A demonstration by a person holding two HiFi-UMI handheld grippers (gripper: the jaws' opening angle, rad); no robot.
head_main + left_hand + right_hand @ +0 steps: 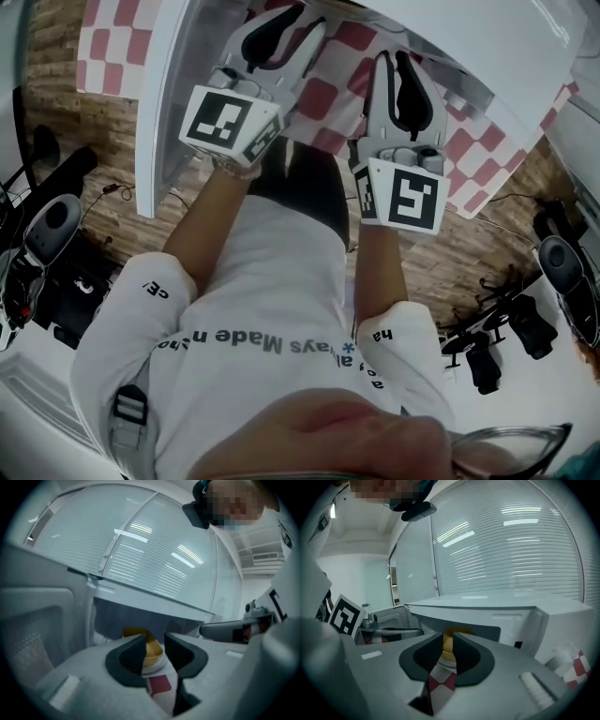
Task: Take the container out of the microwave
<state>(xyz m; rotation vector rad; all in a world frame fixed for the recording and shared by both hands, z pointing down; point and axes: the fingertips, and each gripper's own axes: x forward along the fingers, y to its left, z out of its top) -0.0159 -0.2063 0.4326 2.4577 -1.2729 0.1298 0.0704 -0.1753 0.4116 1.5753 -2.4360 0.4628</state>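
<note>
Container [153,651] in microwave [140,599], half behind left hand-held gripper [155,638]

— Where's the container [152,651]?

— Inside the microwave [487,603], near the middle of the dark cavity, sitting on the pale round plate [157,666]. It's small, yellow and rounded (only part of it shows, so I can't tell lid from body).

— And the microwave itself?

— White and boxy, with a flat top. Its door [42,620] is swung wide open to the left, so the cavity faces out. It stands on a red-and-white checked cloth [328,98].
</note>
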